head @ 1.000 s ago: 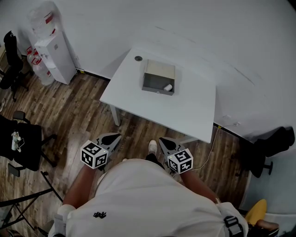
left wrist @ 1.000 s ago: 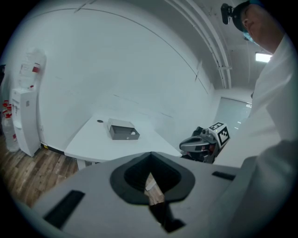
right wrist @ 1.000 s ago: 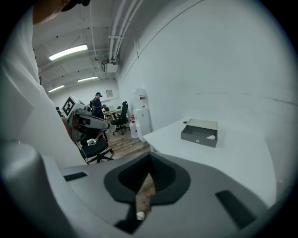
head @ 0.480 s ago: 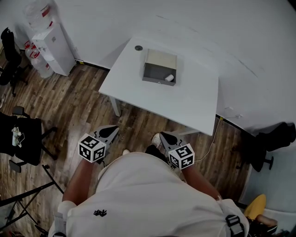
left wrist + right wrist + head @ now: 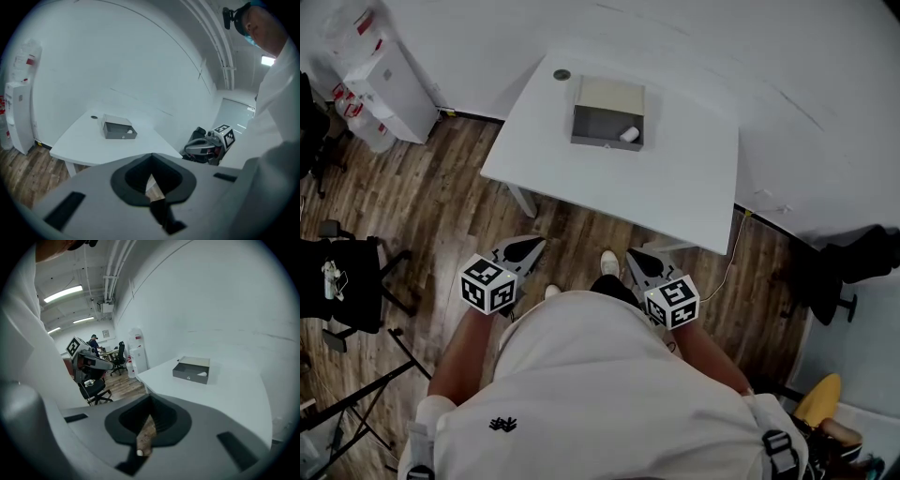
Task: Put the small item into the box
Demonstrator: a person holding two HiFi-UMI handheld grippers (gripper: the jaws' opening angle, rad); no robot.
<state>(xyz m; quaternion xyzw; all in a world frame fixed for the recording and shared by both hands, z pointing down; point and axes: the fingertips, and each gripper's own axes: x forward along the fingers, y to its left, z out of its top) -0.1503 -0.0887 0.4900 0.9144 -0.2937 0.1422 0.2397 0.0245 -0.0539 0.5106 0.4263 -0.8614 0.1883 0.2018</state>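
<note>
A grey open box sits at the far side of the white table, with a small white item lying inside at its right end. Both grippers are held close to the person's body over the wood floor, well short of the table. My left gripper is shut with nothing in it, its tips meeting. My right gripper is shut and empty too. The box and item show far ahead in the left gripper view, and the box also in the right gripper view.
A water dispenser stands by the wall at the left. Black office chairs are at the left and right. A round grommet sits near the table's far left corner. A cable hangs off the table's right side.
The person has shifted a little, carrying both grippers along. The table and box now lie higher and further left in the head view. Both grippers stay shut.
</note>
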